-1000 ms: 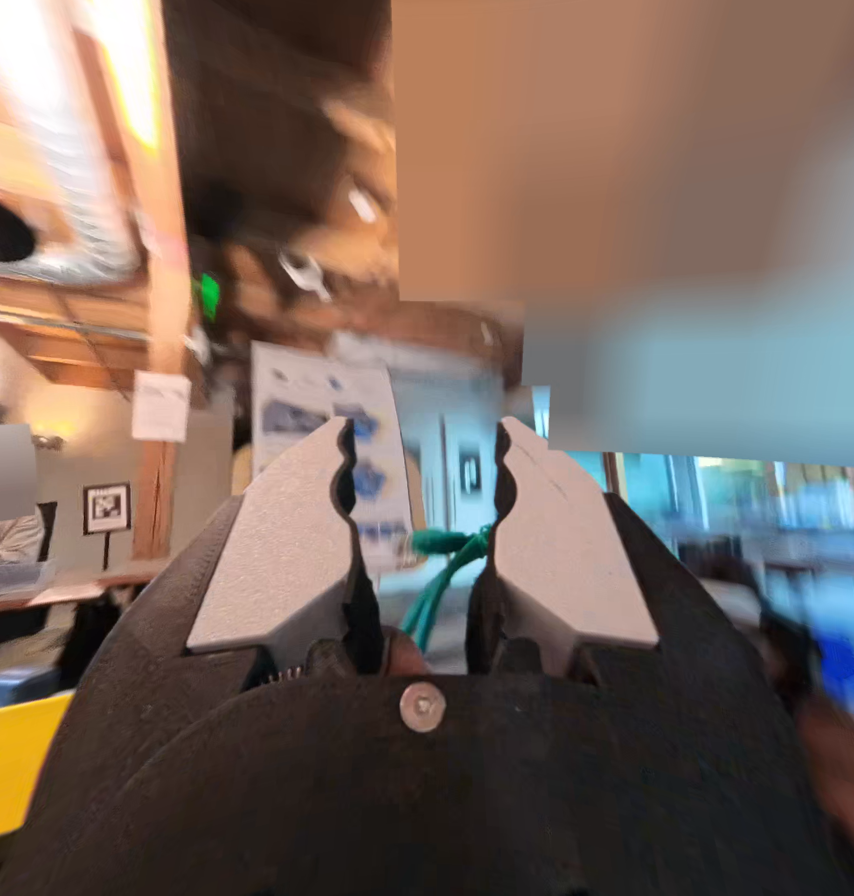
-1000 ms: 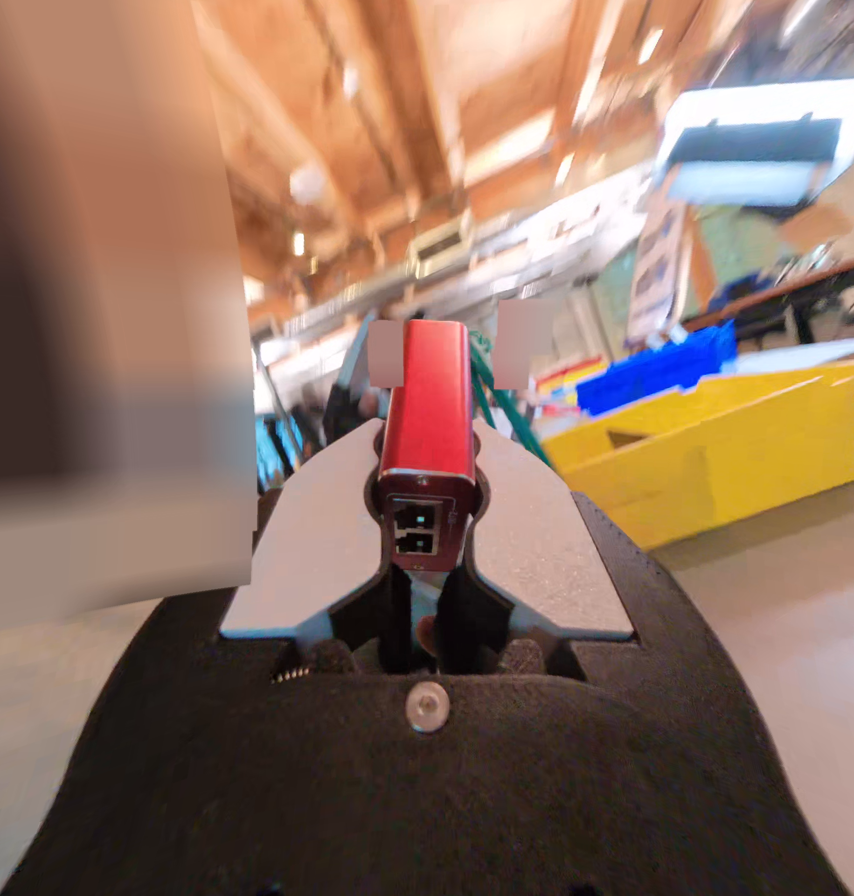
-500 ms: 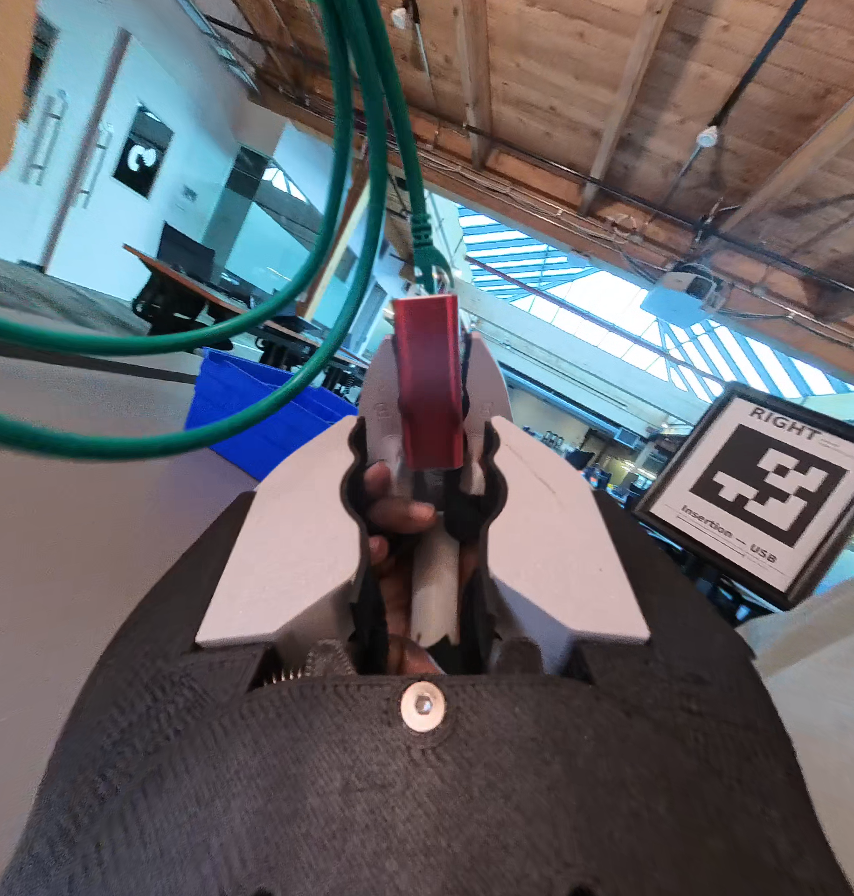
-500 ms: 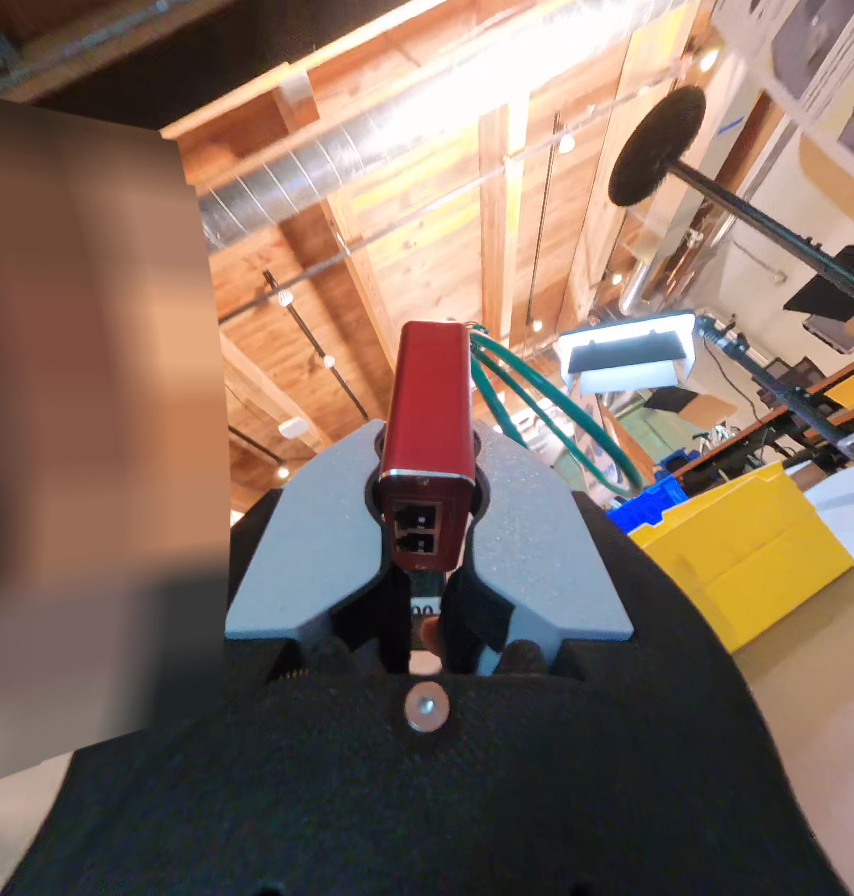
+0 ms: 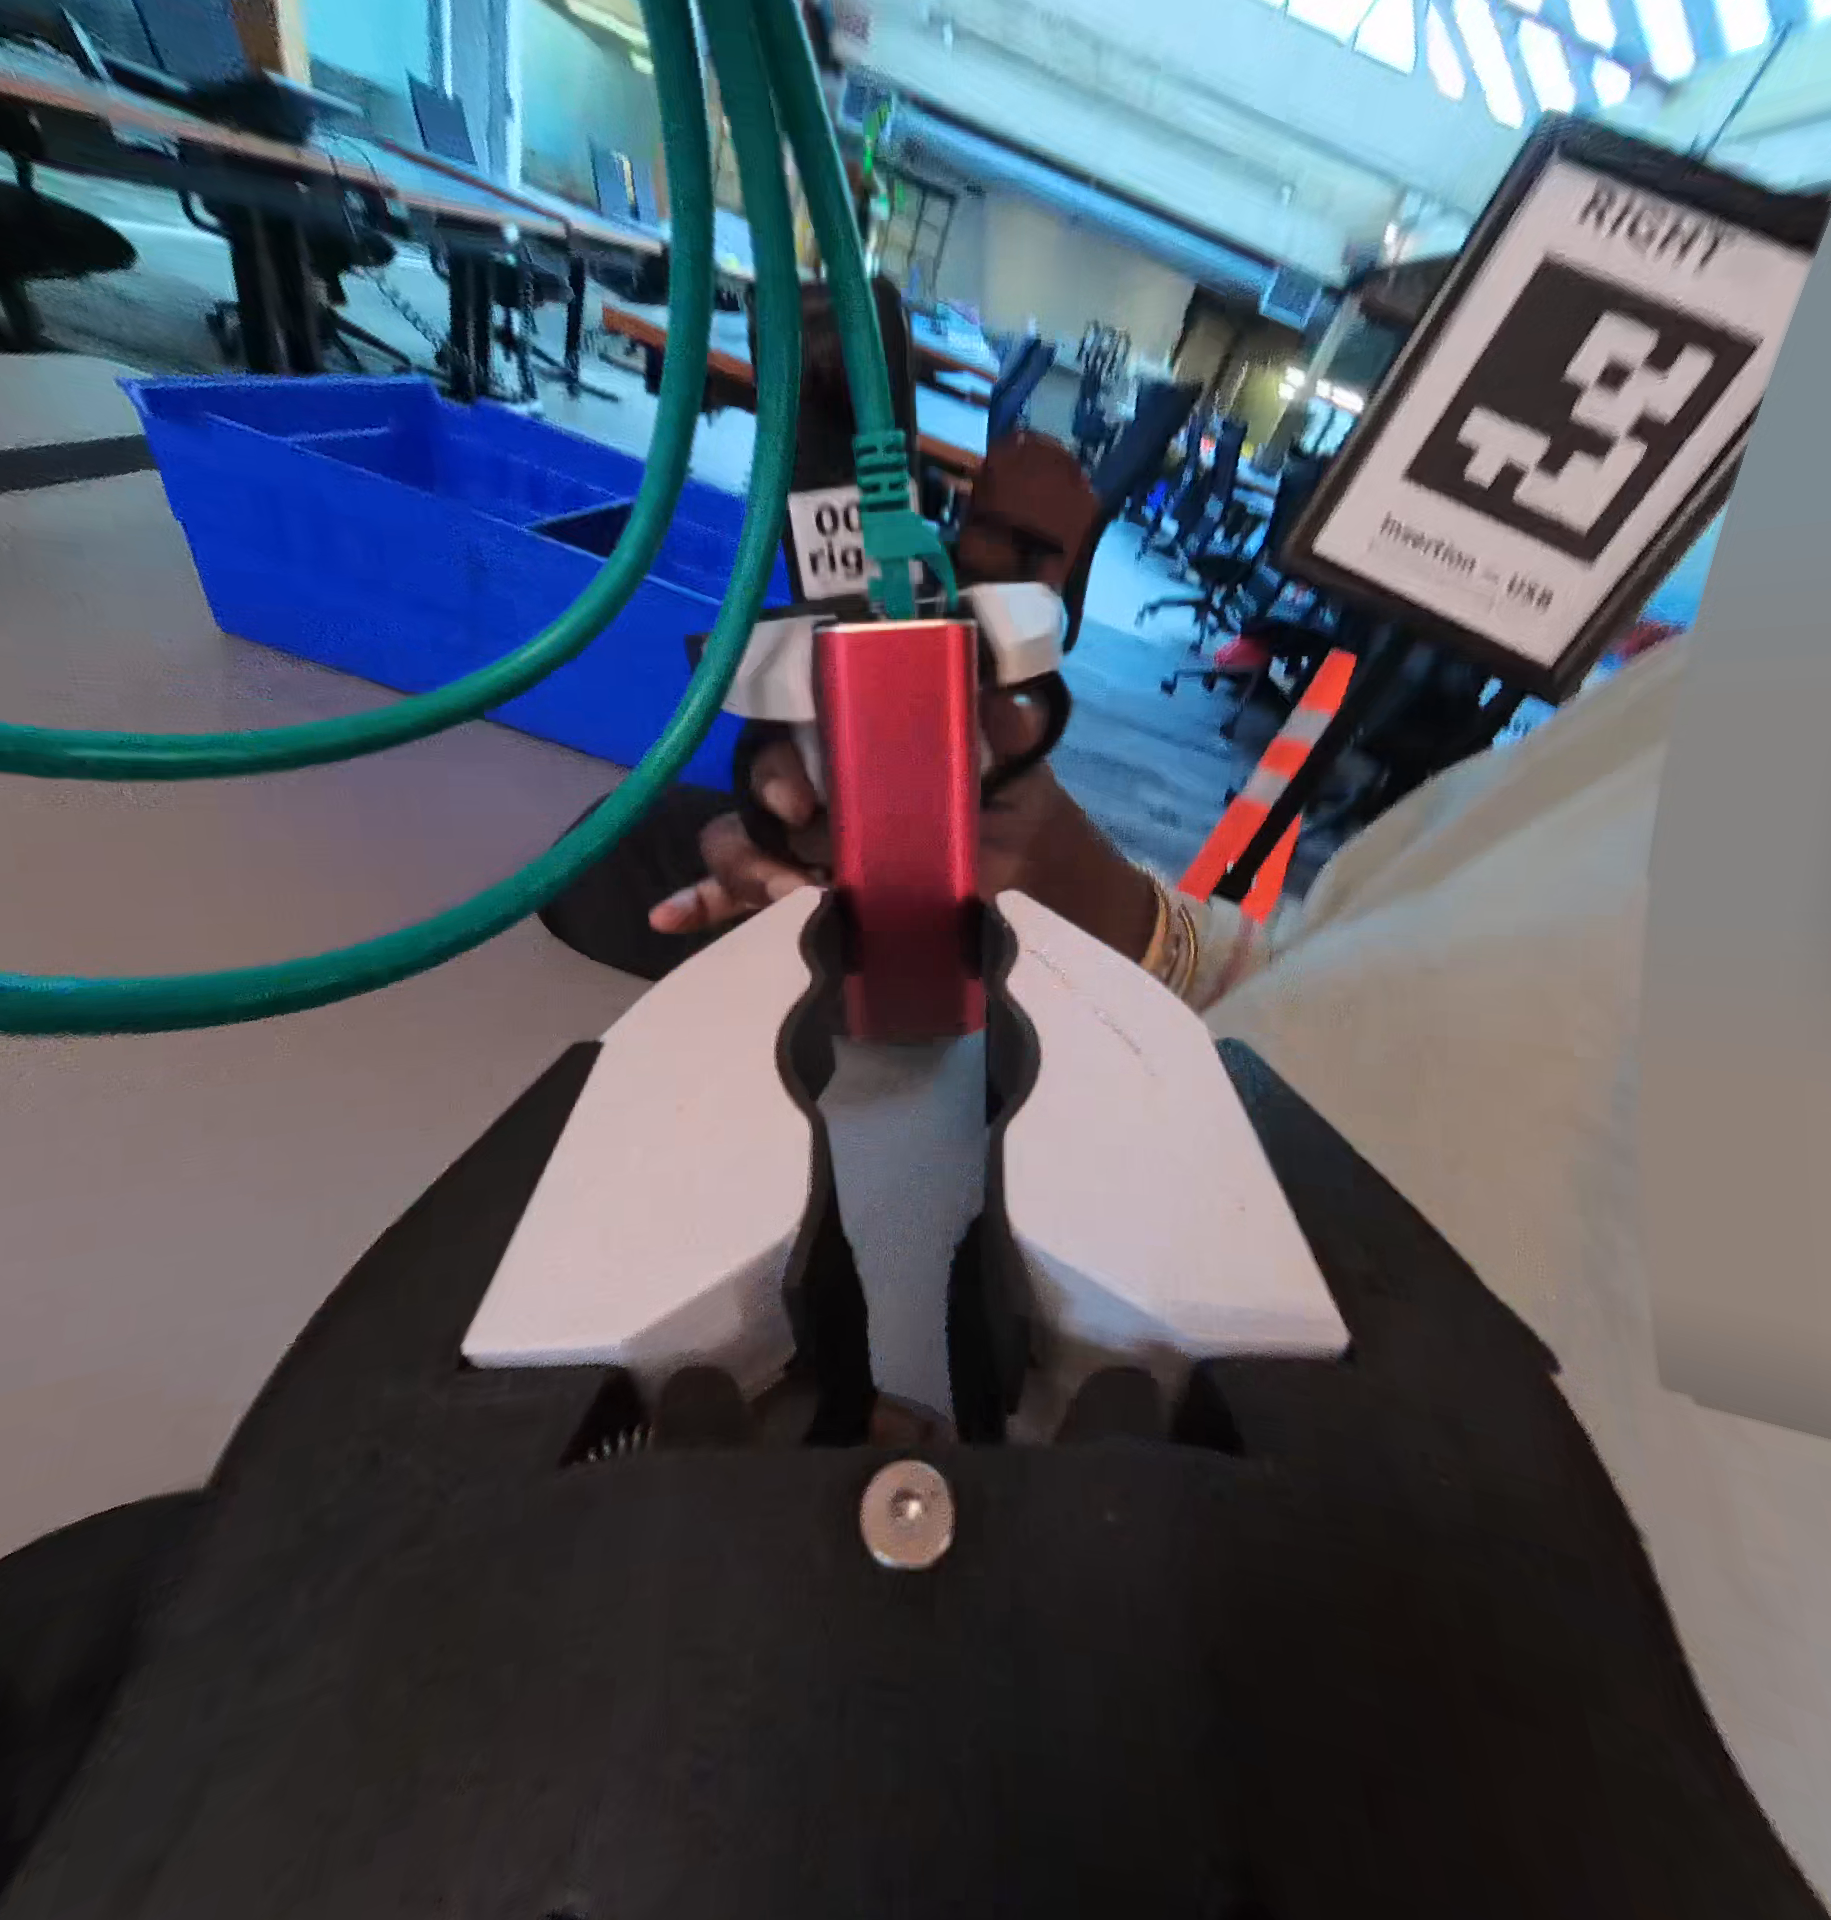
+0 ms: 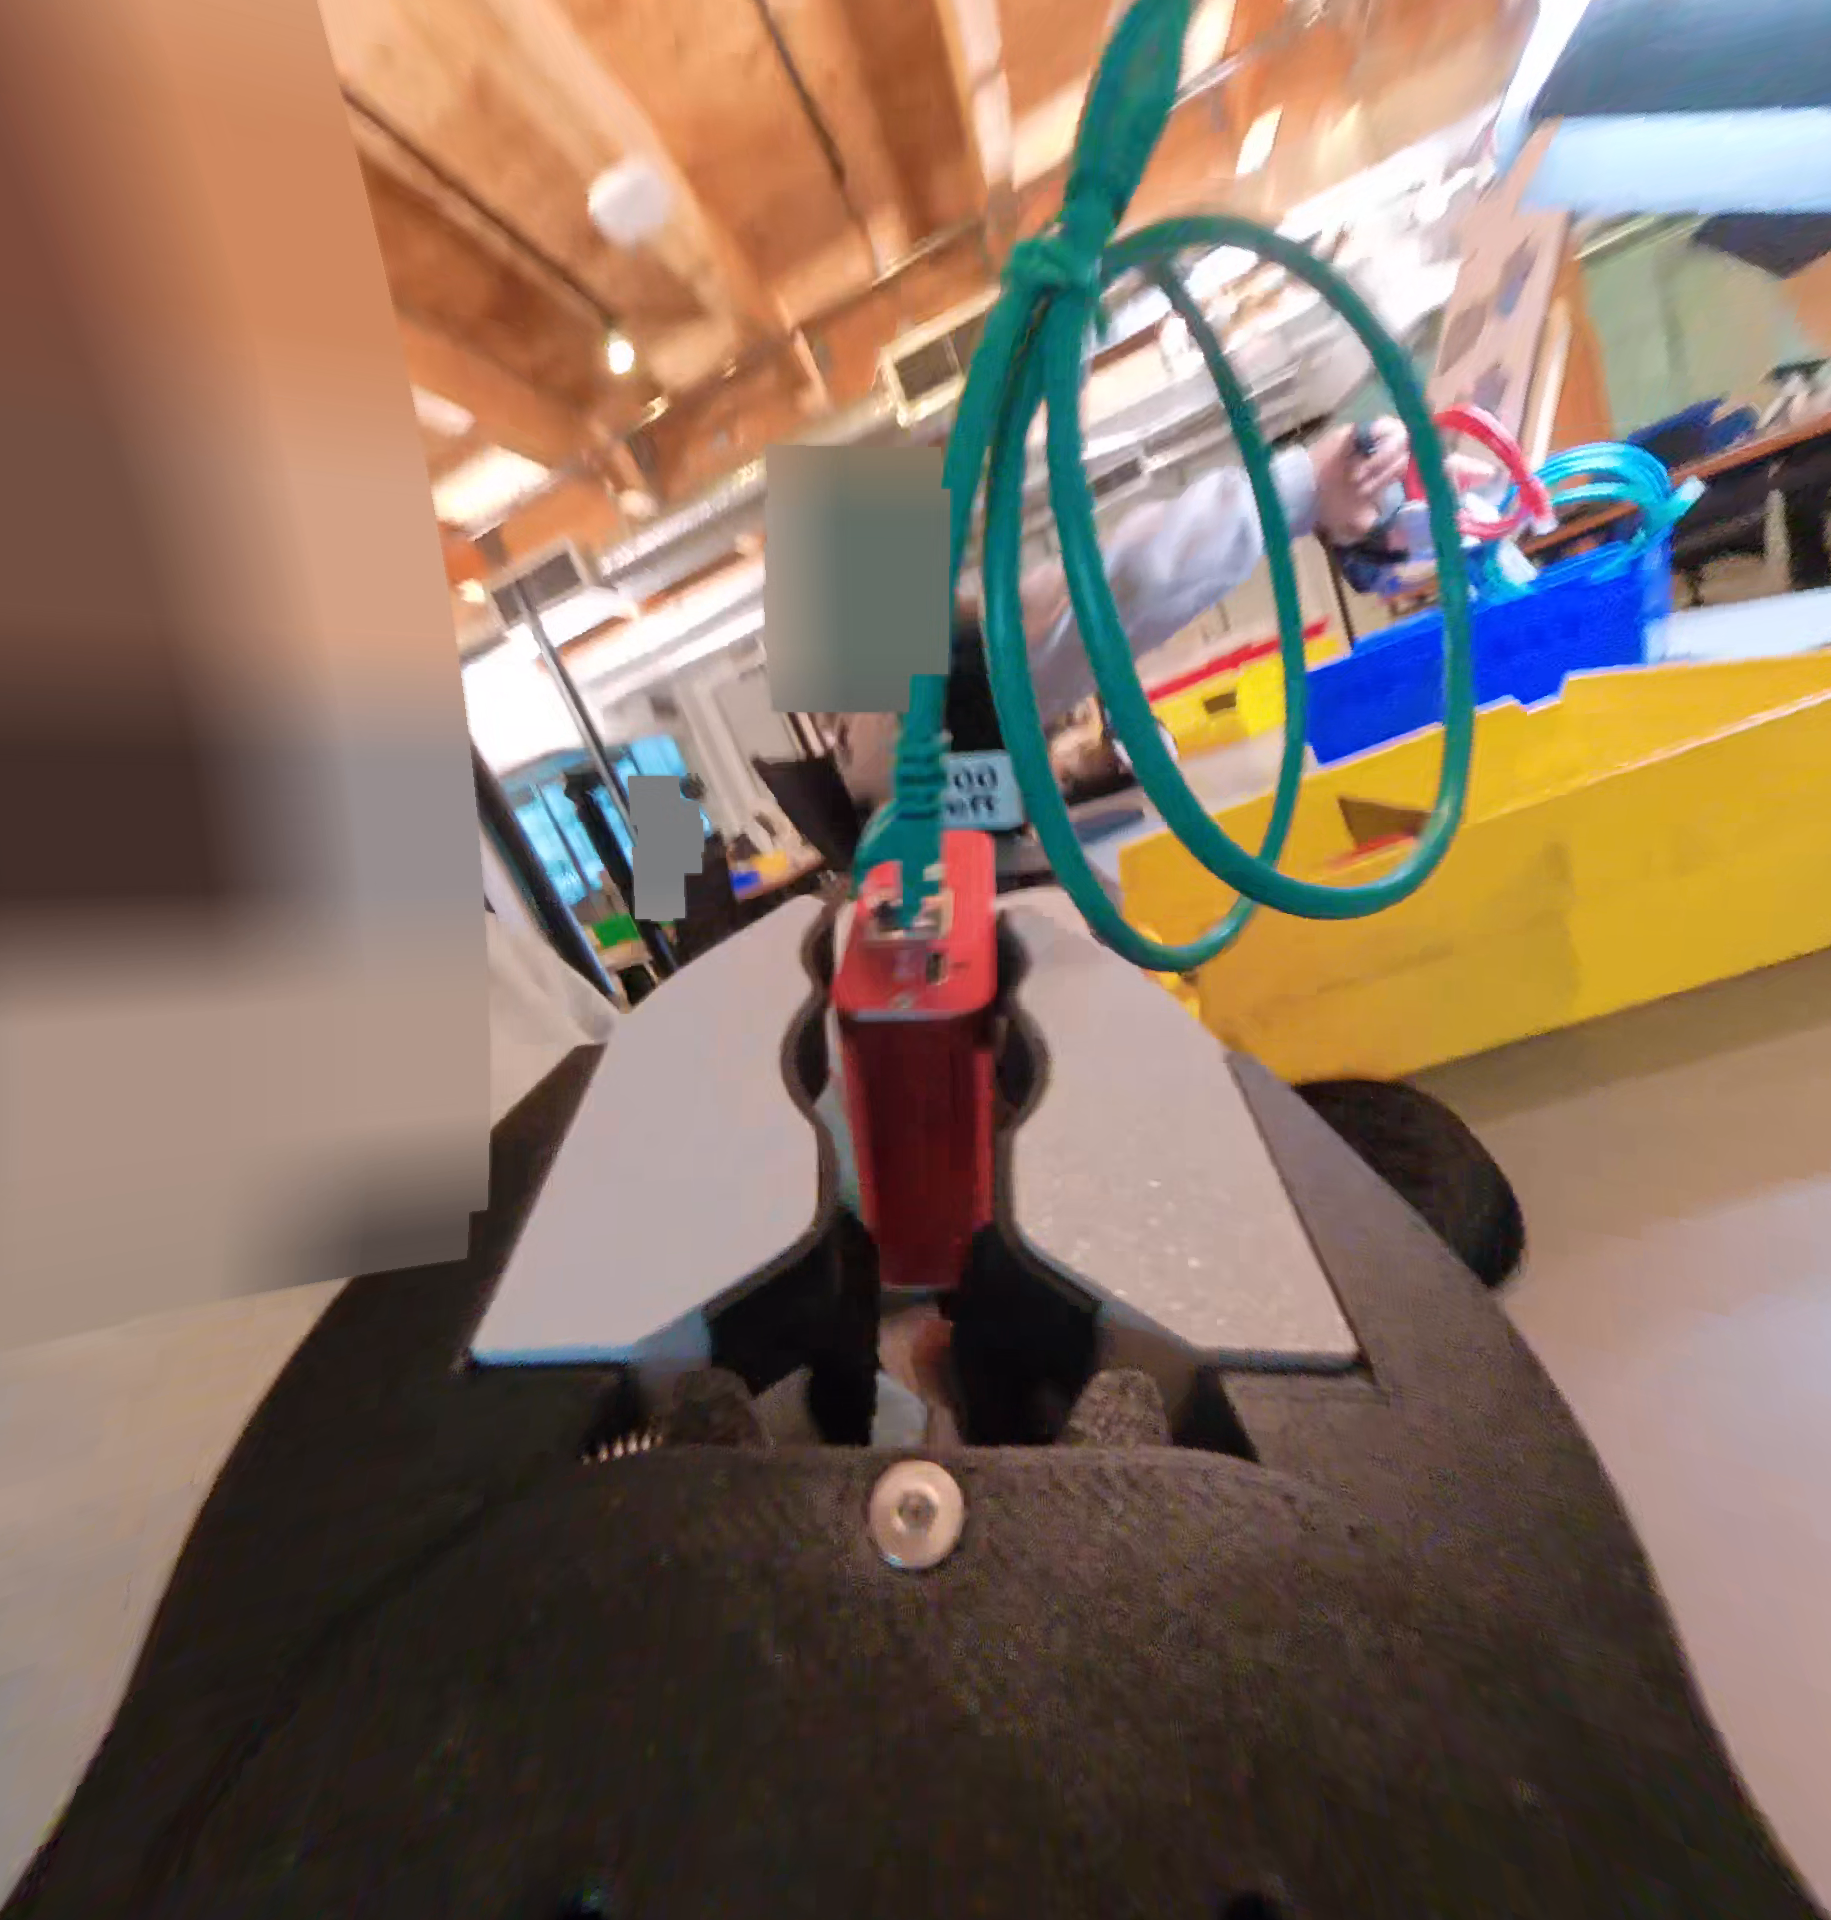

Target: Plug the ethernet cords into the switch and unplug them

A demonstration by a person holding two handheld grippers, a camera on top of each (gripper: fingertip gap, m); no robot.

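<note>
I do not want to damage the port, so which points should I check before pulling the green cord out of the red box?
1. Green ethernet cord plug seated in the red metal box-shaped switch: ok.
2. Right tongs clamp the switch: ok.
3. Left tongs grip its other end: cannot tell.
4. Any tongs hold the plug: not ok.
5. Cord loops clear of both tongs: ok.

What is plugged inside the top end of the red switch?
One green ethernet cord has its plug in a port on the top end of the red metal switch, beside a small free port. The contacts inside are hidden by the plug.
</note>
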